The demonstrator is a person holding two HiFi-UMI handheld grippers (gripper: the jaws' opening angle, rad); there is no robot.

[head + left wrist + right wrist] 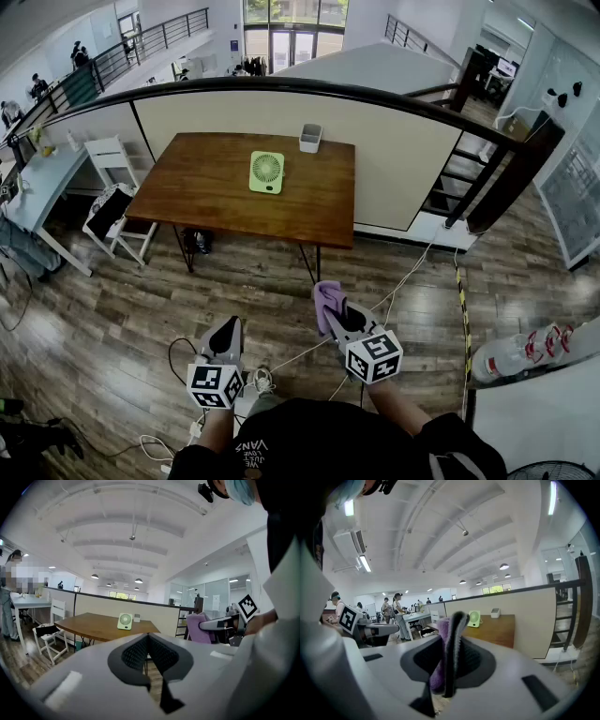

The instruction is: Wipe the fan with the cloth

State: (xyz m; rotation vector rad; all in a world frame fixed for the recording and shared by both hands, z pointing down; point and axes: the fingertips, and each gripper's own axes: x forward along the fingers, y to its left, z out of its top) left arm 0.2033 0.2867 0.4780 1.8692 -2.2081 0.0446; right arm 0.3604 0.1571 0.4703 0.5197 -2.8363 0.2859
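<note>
Standing off from the table, cloth gripped, fan untouched.

Right gripper [330, 307] pinches a purple cloth [437, 671], soft and fuzzy, folded between ribbed dark pads. Left gripper [225, 334] has its jaws pressed together with nothing between them. The pale green fan [266, 172], square with rounded corners and a circular grille, stands upright on the smooth brown wooden table [206, 208], well apart from both grippers, near a small white container [310, 138]. Judgement: walk in first, steady the light fan with the left gripper, then sweep the cloth's loose fold across the grille.
</note>
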